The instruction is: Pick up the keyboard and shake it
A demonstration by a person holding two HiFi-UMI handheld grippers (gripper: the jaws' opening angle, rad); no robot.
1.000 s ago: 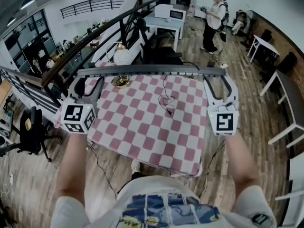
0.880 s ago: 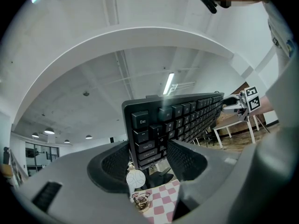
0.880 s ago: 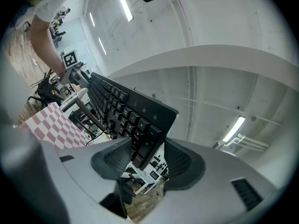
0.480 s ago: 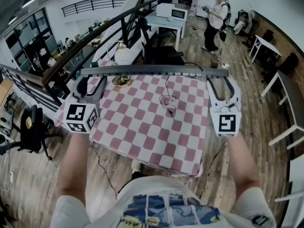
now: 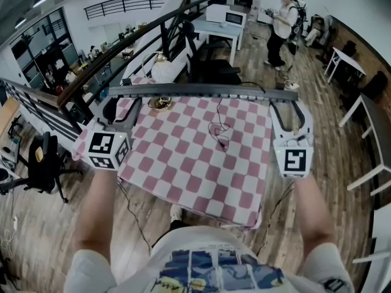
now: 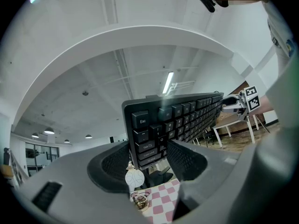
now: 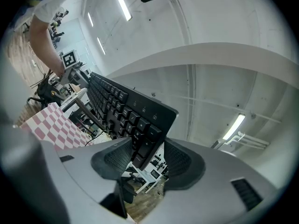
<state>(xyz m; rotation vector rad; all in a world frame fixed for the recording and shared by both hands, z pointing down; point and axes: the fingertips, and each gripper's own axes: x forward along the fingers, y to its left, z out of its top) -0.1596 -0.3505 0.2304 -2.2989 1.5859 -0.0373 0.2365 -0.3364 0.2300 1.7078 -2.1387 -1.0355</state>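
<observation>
A long black keyboard (image 5: 195, 91) hangs level in the air above the checkered table (image 5: 183, 163), seen edge-on in the head view. My left gripper (image 5: 119, 107) is shut on its left end, where the Esc key corner (image 6: 142, 122) sits between the padded fingers (image 6: 112, 164). My right gripper (image 5: 292, 112) is shut on the right end. In the right gripper view the keyboard (image 7: 121, 108) runs away from the jaws toward the other gripper. Its cable (image 5: 217, 127) trails down onto the cloth.
A small brass object (image 5: 160, 103) and a white rounded thing (image 5: 164, 72) stand at the table's far left edge. Behind are a dark railing (image 5: 122, 47), a white table with a microwave (image 5: 226, 20) and a standing person (image 5: 280, 26). An office chair (image 5: 40, 163) stands at left.
The keyboard stays gripped at both ends and level. It and both grippers have shifted only slightly in the head view, a little lower and to the right.
</observation>
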